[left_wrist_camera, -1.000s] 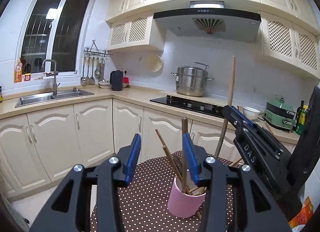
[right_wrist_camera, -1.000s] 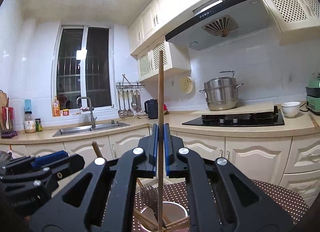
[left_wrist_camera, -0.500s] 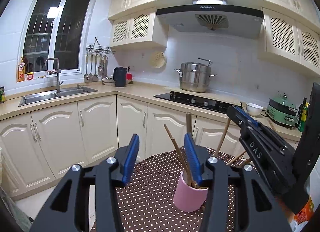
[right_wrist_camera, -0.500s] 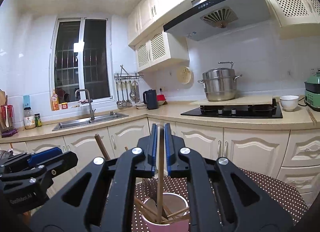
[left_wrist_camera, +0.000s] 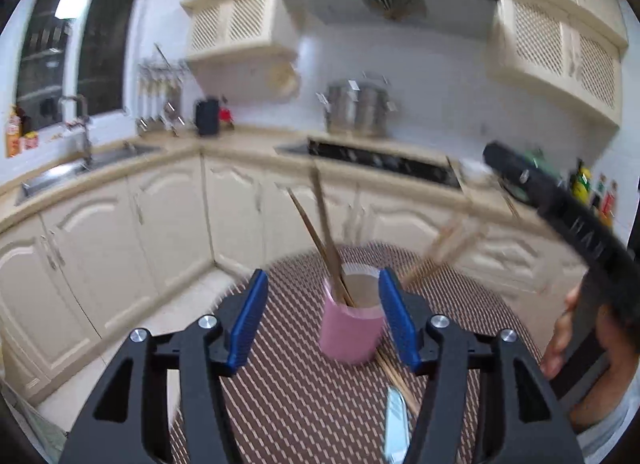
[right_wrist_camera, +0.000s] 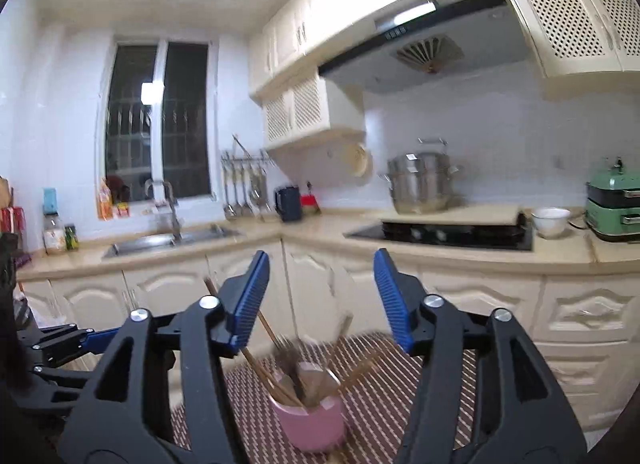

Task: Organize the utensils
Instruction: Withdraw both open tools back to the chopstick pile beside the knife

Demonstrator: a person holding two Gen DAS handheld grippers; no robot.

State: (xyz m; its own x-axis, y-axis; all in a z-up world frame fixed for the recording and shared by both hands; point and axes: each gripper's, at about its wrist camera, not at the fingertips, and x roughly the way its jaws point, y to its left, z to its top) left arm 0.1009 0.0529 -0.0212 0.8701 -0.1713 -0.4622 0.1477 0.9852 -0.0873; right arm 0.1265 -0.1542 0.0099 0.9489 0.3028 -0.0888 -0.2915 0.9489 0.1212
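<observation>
Lettering runs in white along the black body of the right gripper (left_wrist_camera: 560, 208) as the left wrist view catches it, but the blur leaves it unreadable. No other writing in the room can be made out.

One pink cup (left_wrist_camera: 351, 328) stands on the round table (left_wrist_camera: 288, 404), which wears a brown cloth with pale dots. The cup holds the utensils: two dark wooden chopsticks (left_wrist_camera: 320, 232) lean left out of it, a few paler sticks (left_wrist_camera: 444, 244) lean right, too smeared to count, and the right wrist view shows what looks like one fork (right_wrist_camera: 289, 352) and a flat wooden piece among them. More chopsticks (left_wrist_camera: 394, 378) lie loose on the cloth, touching the cup's foot, and a shiny metal piece (left_wrist_camera: 395, 422) lies beside them.

The left gripper (left_wrist_camera: 322, 320) has its blue fingers (left_wrist_camera: 246, 324) spread and opening, one on each side of the cup, pressing on nothing. The right gripper's fingers (right_wrist_camera: 250, 300) are also spreading apart above the cup, with nothing between them; a hand (left_wrist_camera: 560, 328) holds that gripper.

On the far counter I count one steel pot (right_wrist_camera: 422, 184), one black kettle (right_wrist_camera: 289, 204), one white bowl (right_wrist_camera: 551, 220) and one green cooker (right_wrist_camera: 614, 204). One sink (right_wrist_camera: 168, 242) sits under the window.
</observation>
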